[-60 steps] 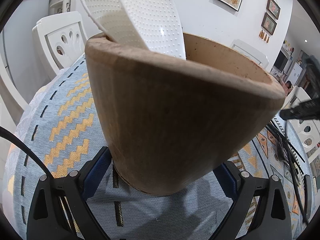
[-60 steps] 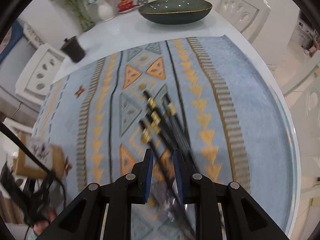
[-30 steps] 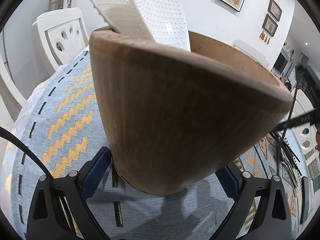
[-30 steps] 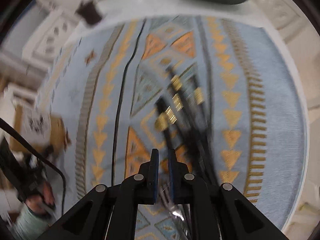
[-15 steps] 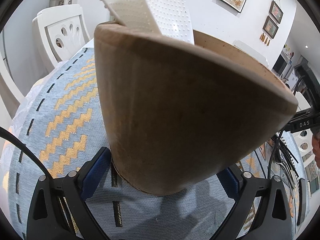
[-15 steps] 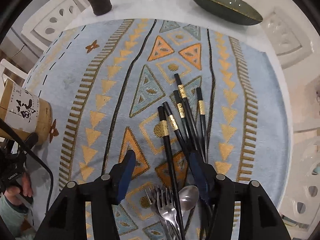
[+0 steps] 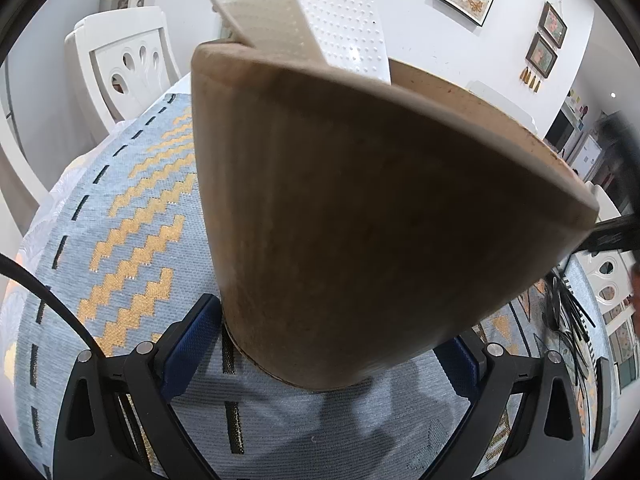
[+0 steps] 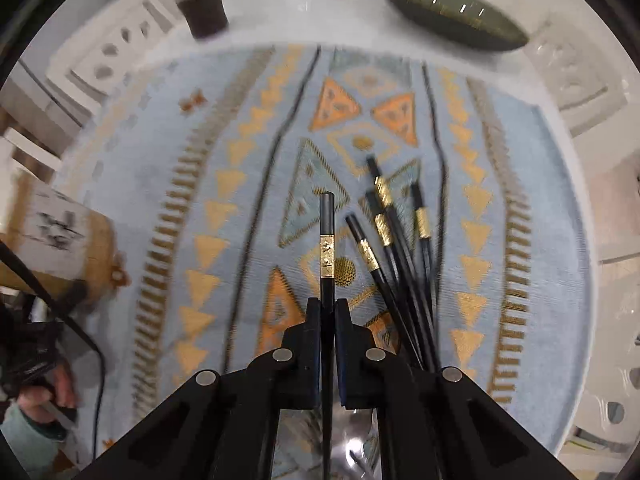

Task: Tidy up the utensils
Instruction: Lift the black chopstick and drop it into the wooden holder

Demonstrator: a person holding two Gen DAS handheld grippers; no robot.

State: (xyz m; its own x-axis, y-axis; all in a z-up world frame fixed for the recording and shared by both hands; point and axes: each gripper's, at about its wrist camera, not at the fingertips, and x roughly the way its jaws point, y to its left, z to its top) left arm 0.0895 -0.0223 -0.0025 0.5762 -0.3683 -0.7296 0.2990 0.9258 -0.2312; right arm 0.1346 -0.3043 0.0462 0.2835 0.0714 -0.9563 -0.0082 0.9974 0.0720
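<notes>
The right claw (image 8: pixel 328 312) is closed tight on one black chopstick with a gold band (image 8: pixel 327 240), which sticks straight out ahead between the pads, its blunt end over a pale blue triangle of the patterned blue and orange woven cloth (image 8: pixel 240 168). Just to its right the other black gold-banded chopsticks (image 8: pixel 396 236) lie fanned on the cloth, their near ends running in under the claw's right arm; something shiny and metallic shows blurred beneath the claw. To the left of the held chopstick the cloth lies bare all the way to the tall tan wooden utensil holder with a white label (image 8: pixel 60 236) at the cloth's left edge.

The left claw (image 7: pixel 328 352) has its blue pads spread wide around the base of that wooden holder (image 7: pixel 360 208), one on each side; the frames do not show whether the pads press on the wood. A white dimpled plastic paddle (image 7: pixel 328 12) rises out of the holder's open rim, leaning against its far-left side, and the rest of the mouth to the right of it looks free. The holder stands on the cloth near the worktop's rounded edge.

Beyond the cloth's far edge, on the white worktop (image 8: pixel 288 12), sit a small dark lidded pot (image 8: pixel 204 10) and a long dark green dish (image 8: pixel 452 12), well apart from the chopsticks. White chairs (image 7: pixel 124 60) ring the worktop.
</notes>
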